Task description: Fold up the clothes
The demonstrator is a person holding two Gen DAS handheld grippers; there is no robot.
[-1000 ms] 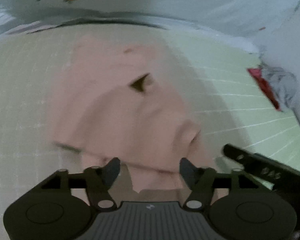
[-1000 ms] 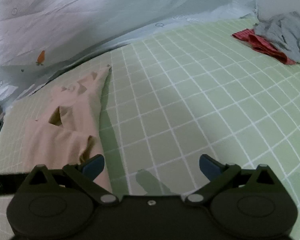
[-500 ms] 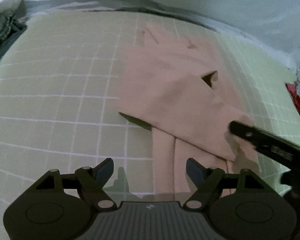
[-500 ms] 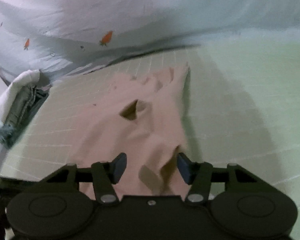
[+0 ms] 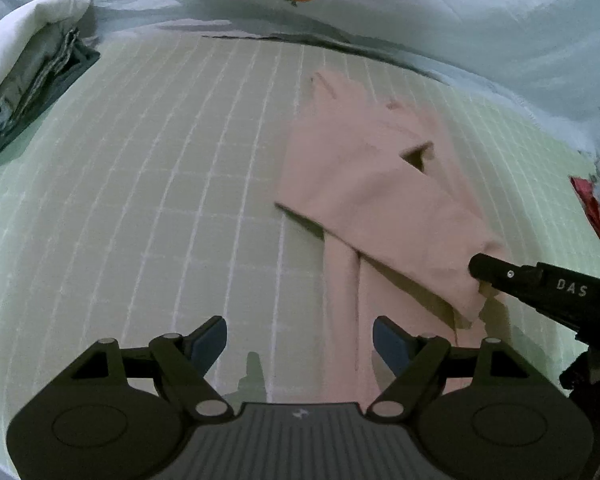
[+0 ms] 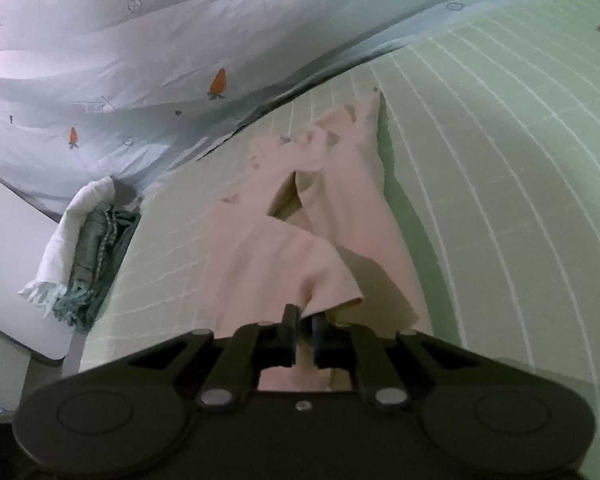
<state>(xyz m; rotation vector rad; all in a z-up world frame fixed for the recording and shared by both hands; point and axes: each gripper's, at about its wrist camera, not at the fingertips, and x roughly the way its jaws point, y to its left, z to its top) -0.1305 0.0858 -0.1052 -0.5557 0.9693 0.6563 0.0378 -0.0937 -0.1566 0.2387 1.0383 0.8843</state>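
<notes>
A pale pink garment lies partly folded over itself on the green checked sheet. My right gripper is shut on the near corner of the pink garment, and that corner is raised a little off the layer beneath. In the left wrist view the right gripper comes in from the right with its tip at the folded flap's edge. My left gripper is open above bare sheet, just left of the garment's lower strip, with nothing between its fingers.
A stack of folded clothes sits at the sheet's left edge, topped by a white piece. A pale blue cover with carrot prints rises behind. Red and grey clothes lie far right.
My right gripper swung left from bare sheet onto the pink garment and shut on its near corner. The left gripper moved left off the garment and stayed open.
</notes>
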